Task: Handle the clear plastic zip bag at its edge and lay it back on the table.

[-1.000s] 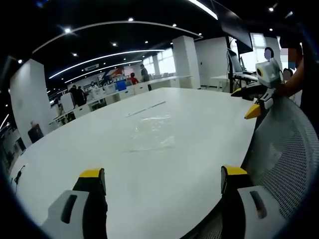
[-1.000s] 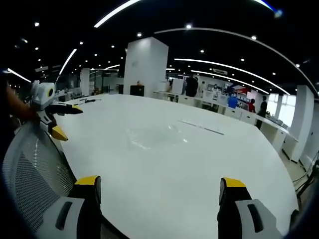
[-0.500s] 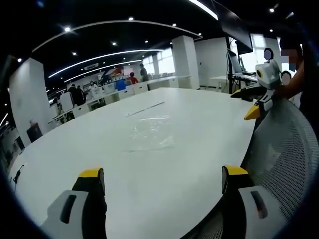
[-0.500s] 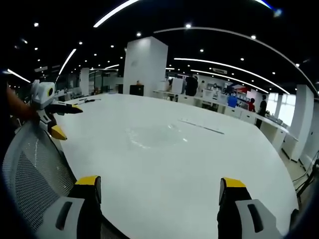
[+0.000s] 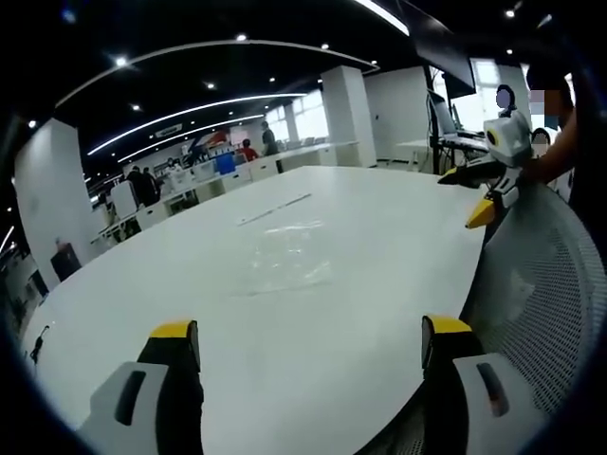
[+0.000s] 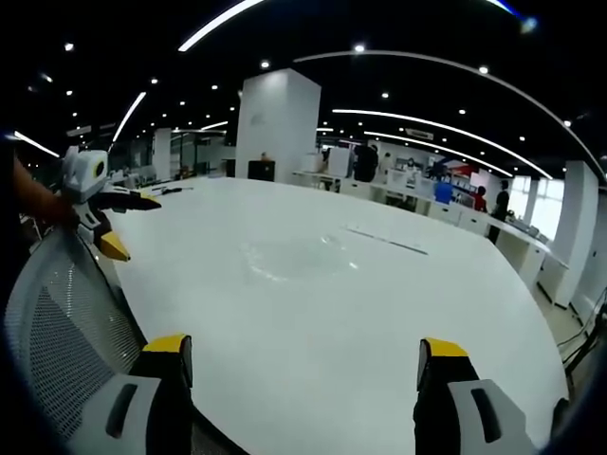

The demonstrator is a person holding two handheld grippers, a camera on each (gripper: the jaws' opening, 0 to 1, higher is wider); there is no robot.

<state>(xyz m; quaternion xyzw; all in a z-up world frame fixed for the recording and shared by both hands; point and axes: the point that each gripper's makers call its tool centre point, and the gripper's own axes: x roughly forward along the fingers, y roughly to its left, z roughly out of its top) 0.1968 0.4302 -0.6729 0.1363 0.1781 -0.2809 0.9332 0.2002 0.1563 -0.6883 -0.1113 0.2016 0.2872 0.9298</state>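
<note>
A clear plastic zip bag (image 5: 283,258) lies flat on the white table (image 5: 379,246), well ahead of my left gripper (image 5: 311,346), which stands open over the table's near edge. In the right gripper view the same bag (image 6: 289,258) is a faint glossy patch on the table (image 6: 313,332), far ahead of my right gripper (image 6: 303,362), also open. Each gripper appears in the other's view: the right gripper (image 5: 481,194) at the right, the left gripper (image 6: 123,224) at the left, both open, held by a hand.
A grey mesh chair back (image 5: 545,294) stands against the table edge between the two grippers, also seen as mesh (image 6: 57,332). A thin dark strip (image 5: 275,207) lies beyond the bag. Desks and people (image 5: 142,180) fill the far background.
Both views have shifted only slightly. In the right gripper view the left gripper sits a little higher than before. The bag has not moved.
</note>
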